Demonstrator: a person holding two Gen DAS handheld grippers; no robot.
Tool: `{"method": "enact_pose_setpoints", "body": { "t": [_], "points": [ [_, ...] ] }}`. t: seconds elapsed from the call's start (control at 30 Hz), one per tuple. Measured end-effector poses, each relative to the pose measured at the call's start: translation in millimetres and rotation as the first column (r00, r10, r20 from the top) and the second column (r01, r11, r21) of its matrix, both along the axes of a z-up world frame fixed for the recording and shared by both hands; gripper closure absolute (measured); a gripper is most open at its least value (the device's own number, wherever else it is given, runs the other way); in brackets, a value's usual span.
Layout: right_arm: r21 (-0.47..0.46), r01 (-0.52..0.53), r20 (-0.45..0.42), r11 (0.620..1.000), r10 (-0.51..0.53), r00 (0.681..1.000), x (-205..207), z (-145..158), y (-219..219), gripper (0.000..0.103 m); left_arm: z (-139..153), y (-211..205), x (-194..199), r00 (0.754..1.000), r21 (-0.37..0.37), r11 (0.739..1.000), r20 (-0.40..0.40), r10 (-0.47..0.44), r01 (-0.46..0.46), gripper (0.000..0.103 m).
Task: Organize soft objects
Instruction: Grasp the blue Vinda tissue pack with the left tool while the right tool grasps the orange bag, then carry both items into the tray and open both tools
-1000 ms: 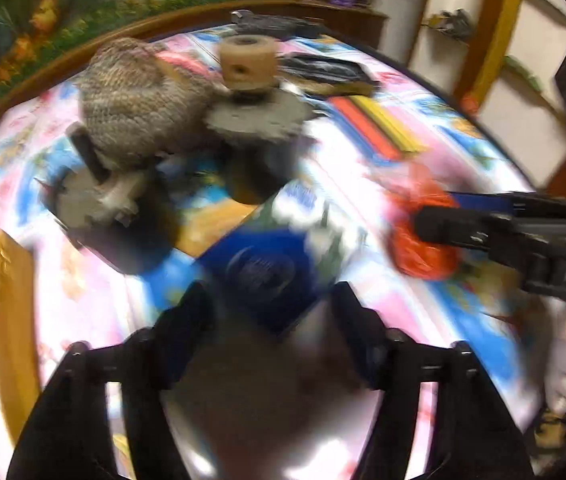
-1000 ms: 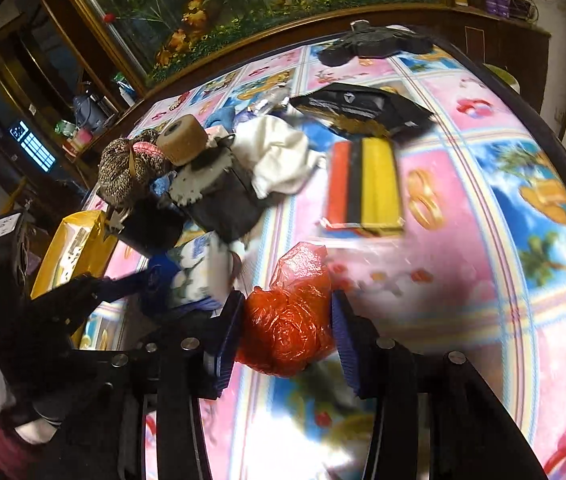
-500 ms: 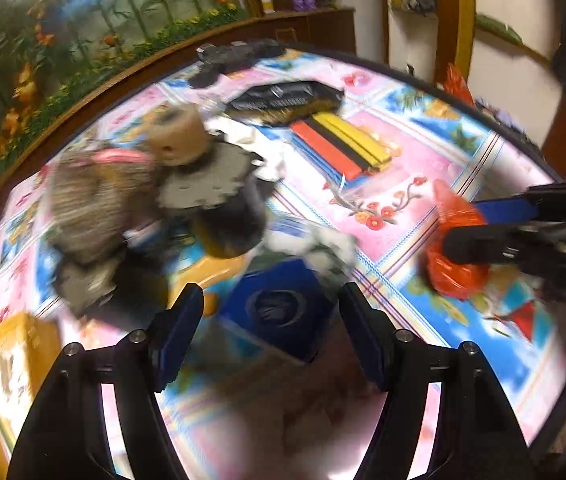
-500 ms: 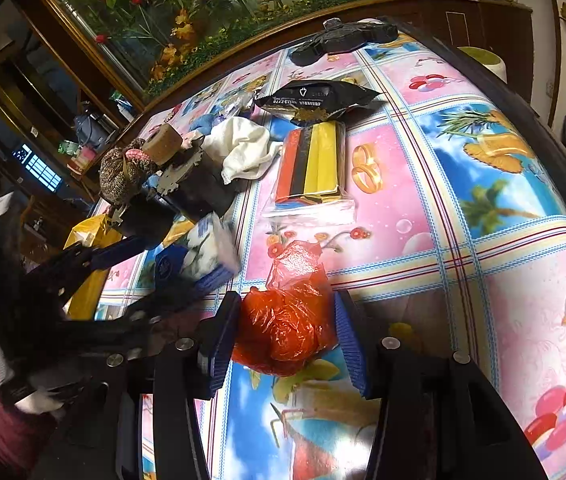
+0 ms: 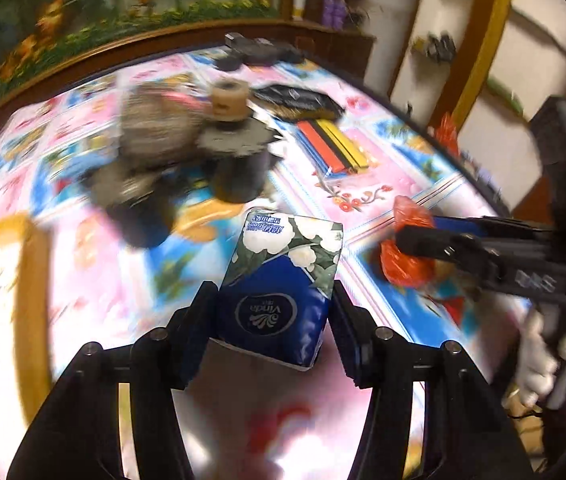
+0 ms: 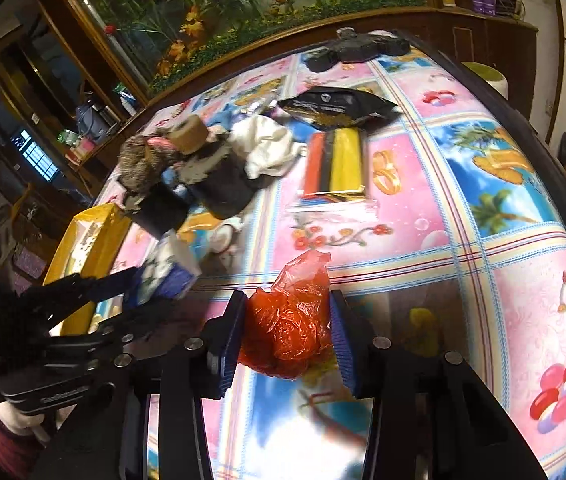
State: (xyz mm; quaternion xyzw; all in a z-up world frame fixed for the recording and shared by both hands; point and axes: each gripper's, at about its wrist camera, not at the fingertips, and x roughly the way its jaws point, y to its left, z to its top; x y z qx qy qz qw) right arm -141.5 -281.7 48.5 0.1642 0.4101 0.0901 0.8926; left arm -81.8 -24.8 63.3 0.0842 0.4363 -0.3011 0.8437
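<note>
A blue tissue pack point(image 5: 283, 264) with white flowers printed on it sits between the pads of my left gripper point(image 5: 273, 300). The jaws are closing and both pads touch its sides, holding it above the tablecloth. The same pack point(image 6: 167, 268) and left gripper point(image 6: 151, 292) show at the left of the right wrist view. A crumpled red plastic bag point(image 6: 291, 320) fills the gap of my right gripper point(image 6: 287, 312). Those jaws are closing too, and the pads press on it. From the left wrist view the red bag point(image 5: 403, 268) hangs at the right gripper point(image 5: 415, 236).
On the patterned table point(image 6: 483, 240) lie a knitted hat point(image 6: 139, 160), a tape roll point(image 6: 191, 134) on black pots point(image 6: 223, 188), a white cloth point(image 6: 267, 148), a striped packet point(image 6: 335, 164) and a black pouch point(image 6: 335, 106). A yellow bag point(image 6: 87, 240) lies at the left edge.
The left jaws stood wide around the tissue pack half a second ago and now press on it. Both grippers have drawn back from the pile, the right still holding the red bag.
</note>
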Motion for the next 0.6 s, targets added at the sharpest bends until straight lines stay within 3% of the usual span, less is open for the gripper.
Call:
{"method": "enact_pose_setpoints", "body": {
  "t": [0.1, 0.23, 0.43, 0.6],
  "points": [
    [-0.016, -0.038, 0.027, 0.999, 0.039, 0.999, -5.6, 14.5, 20.5, 0.063, 13.3, 48.9, -12.3, 0.997, -0.060, 0.995, -0.003, 0.081, -0.081, 0.049],
    [-0.034, -0.115, 0.049, 0.993, 0.116, 0.992, -5.6, 31.7, 57.9, 0.063, 21.9, 119.9, -19.3, 0.974, -0.058, 0.973, 0.019, 0.225, -0.223, 0.049],
    [-0.048, -0.273, 0.049, 0.961, 0.275, 0.960, 4.1, 49.2, 137.0, 0.063, 12.1, 210.9, -3.8, 0.899, 0.008, 0.899, 0.002, 0.438, -0.438, 0.049],
    [-0.080, -0.386, 0.033, 0.919, 0.390, 0.920, 18.4, 55.8, 209.0, 0.063, -7.0, 257.0, 28.3, 0.840, 0.068, 0.840, -0.039, 0.541, -0.538, 0.049]
  ]
}}
